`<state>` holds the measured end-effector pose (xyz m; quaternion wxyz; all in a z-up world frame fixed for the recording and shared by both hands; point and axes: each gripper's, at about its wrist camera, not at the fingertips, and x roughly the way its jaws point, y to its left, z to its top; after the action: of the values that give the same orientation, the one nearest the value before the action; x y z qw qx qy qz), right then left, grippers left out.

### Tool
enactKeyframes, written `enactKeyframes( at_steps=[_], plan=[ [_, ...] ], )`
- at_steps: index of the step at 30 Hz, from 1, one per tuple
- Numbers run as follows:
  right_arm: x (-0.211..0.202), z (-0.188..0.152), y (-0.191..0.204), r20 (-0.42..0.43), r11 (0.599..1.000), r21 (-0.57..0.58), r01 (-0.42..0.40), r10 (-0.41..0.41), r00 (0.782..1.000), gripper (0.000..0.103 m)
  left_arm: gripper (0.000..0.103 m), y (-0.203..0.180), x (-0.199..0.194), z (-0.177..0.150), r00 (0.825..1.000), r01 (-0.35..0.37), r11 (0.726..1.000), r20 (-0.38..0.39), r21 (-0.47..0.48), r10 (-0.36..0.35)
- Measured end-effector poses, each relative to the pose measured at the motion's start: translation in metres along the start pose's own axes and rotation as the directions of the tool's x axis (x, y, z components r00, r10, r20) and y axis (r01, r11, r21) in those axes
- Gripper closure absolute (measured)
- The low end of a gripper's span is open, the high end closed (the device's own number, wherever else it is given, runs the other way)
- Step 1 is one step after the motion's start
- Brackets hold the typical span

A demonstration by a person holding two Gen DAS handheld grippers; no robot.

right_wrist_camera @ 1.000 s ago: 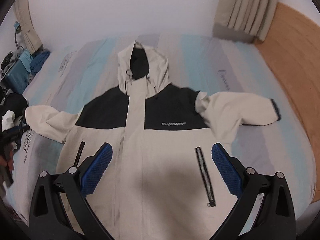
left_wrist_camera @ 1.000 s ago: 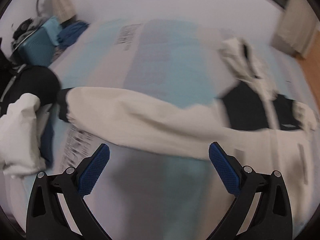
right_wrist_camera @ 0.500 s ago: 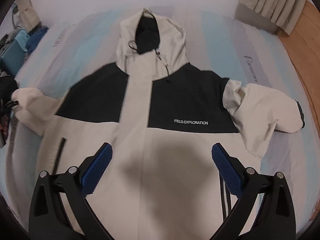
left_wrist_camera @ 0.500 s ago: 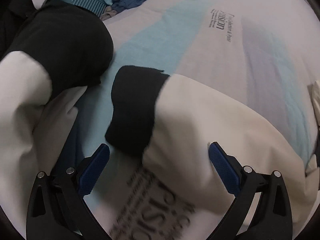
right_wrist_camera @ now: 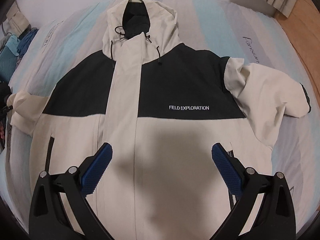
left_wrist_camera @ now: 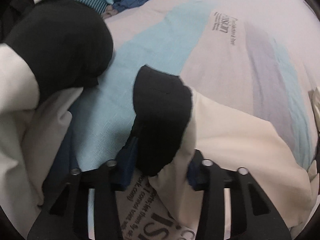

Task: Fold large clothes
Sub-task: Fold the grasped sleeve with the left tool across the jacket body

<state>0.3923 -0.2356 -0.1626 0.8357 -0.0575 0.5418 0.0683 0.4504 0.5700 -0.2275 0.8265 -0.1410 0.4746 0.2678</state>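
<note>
Hooded jacket, cream with dark shoulder panels, is lying face up and spread flat on a striped bedsheet. At the jacket's sleeve end, the left gripper has just been closing and is now pinching the black cuff between its blue pads. Over the jacket's cream lower front, the right gripper is hovering with jaws wide apart, holding nothing.

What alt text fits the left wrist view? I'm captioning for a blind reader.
The left gripper, its jaws just closing, pinches the black cuff of a cream jacket sleeve lying on a pale blue and white printed bedsheet. More black and cream clothing is piled at left.
</note>
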Motion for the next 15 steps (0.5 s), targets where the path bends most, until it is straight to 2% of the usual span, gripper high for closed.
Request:
enactKeyframes(
  at_steps=[3,8,15],
  plan=[
    [-0.004,-0.004,-0.004,-0.002,1.0,0.008,-0.001,0.001,1.0,0.007,0.073,-0.011,-0.021,0.004,1.0,0.002,1.0,0.03,0.011,-0.002],
    [-0.018,-0.002,-0.018,0.024,1.0,0.013,0.01,-0.01,1.0,0.007,0.073,-0.043,-0.073,0.003,0.993,0.066,0.997,0.096,0.045,-0.07],
    [-0.037,0.002,-0.05,0.078,0.999,0.04,0.014,-0.017,0.997,0.007,0.074,-0.118,-0.133,-0.016,0.985,0.116,0.98,0.112,0.159,-0.135]
  ],
)
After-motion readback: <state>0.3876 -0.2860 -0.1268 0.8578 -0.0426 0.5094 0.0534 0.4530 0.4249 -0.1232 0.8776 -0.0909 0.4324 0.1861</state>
